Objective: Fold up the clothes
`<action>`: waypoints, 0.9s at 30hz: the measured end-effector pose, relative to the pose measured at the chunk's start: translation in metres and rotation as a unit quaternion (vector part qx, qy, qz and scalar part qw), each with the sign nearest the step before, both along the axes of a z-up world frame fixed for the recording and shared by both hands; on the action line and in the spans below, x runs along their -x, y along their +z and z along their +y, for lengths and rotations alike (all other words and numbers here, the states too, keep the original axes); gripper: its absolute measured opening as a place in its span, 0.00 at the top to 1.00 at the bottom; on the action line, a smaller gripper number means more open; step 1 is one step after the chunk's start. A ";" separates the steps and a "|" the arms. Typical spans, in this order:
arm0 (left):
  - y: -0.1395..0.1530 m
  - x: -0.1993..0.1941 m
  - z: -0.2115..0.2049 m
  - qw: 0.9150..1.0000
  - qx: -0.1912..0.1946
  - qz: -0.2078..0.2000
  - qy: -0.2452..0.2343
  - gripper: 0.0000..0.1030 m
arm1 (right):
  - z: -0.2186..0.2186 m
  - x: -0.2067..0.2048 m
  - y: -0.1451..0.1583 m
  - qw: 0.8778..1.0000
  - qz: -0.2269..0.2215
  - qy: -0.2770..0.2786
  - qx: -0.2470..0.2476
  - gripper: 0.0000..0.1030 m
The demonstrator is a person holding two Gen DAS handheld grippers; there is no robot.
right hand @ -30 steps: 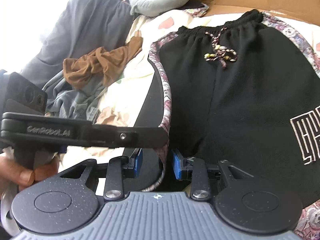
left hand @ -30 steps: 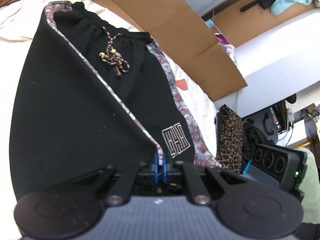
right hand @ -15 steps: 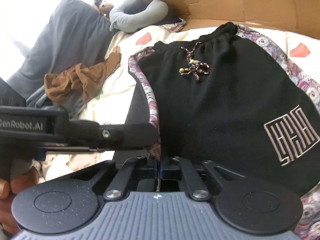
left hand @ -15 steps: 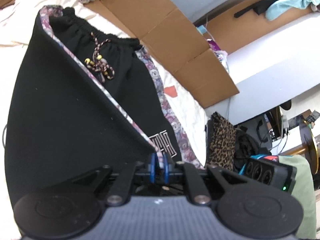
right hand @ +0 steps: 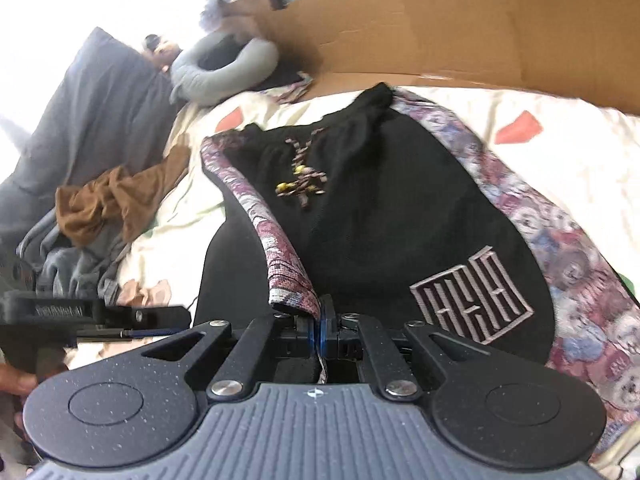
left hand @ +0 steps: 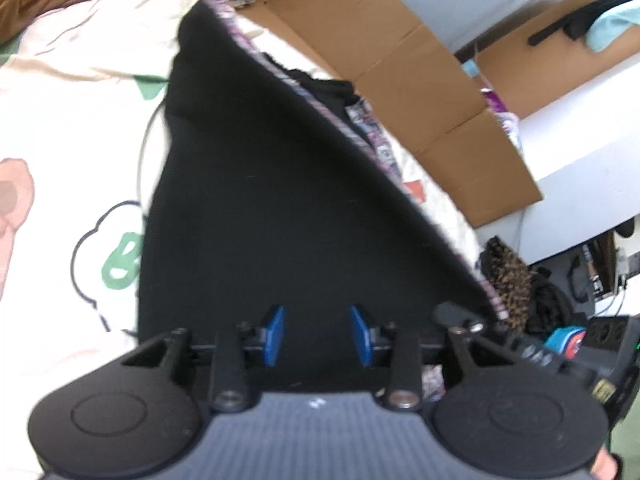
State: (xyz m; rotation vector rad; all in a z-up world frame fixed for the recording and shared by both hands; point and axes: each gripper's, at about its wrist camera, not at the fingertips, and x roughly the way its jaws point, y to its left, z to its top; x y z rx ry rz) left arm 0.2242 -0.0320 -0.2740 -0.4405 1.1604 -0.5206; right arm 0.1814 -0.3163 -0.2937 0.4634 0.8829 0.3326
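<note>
The black shorts (right hand: 384,216) lie on the bed (right hand: 560,152), one leg lifted over; the right gripper (right hand: 322,330) has its jaws clenched on the patterned hem, while the left gripper (left hand: 316,334) jaws have just been opening, released above the black cloth

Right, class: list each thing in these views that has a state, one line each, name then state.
Shorts: partly folded, left side lifted over, lying on the bed.
Drawstring: tied, lying on the waistband front.
Left tool: open, jaws just been opening, black fabric behind them, pads not pressing it.
Right tool: shut on the shorts' patterned edge.
Brown garment: crumpled, unfolded.
Cardboard: flattened, standing behind the bed.
</note>
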 end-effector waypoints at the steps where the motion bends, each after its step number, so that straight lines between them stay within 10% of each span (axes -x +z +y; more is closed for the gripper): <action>1: -0.002 0.000 0.001 1.000 -0.005 0.003 -0.001 0.58 | -0.006 0.000 -0.001 1.000 0.006 -0.008 -0.006 0.99; 27: -0.053 0.022 0.022 0.988 -0.082 0.104 -0.073 0.58 | -0.103 0.057 -0.050 0.984 0.092 -0.146 0.041 0.99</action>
